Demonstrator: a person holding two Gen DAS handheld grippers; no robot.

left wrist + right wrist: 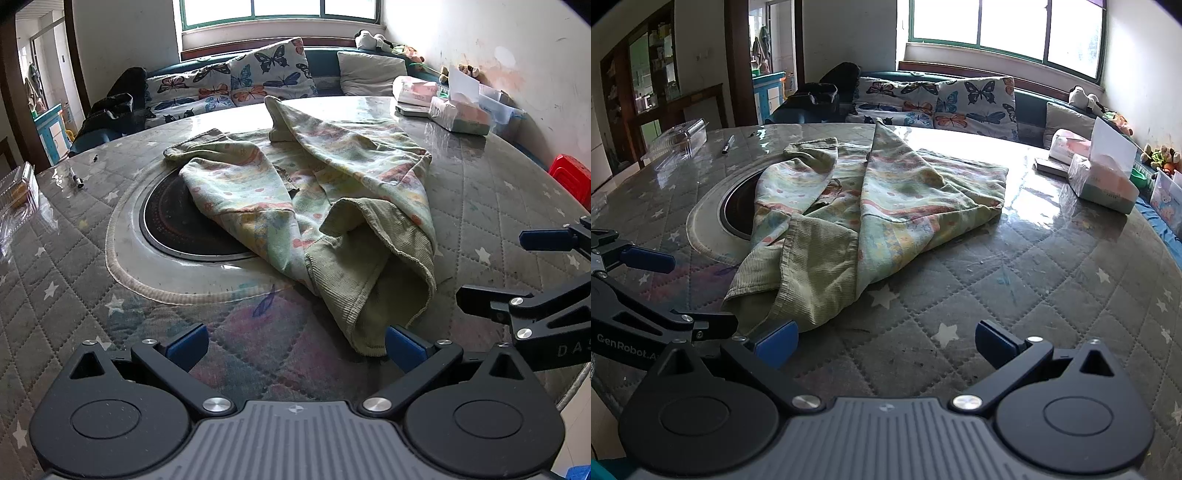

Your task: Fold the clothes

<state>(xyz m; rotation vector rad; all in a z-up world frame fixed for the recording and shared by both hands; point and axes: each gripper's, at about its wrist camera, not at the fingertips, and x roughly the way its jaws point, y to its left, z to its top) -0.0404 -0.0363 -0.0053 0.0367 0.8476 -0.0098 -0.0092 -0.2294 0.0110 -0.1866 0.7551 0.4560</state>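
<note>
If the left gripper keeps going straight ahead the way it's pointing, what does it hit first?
Probably the green garment. The left gripper is open and low over the quilted table cover, and the garment's ribbed hem lies just ahead, nearest the right finger. Dead centre there is bare cover first; depth is uncertain.

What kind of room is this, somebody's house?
Most likely a home's living or dining room: a round table under a quilted star-print cover, a bench sofa with butterfly cushions under the window, and soft toys on the ledge. A crumpled garment lies on the table.

Bright window (280,11); butterfly-cushioned sofa (258,74); scuffed white wall (480,44)
</note>
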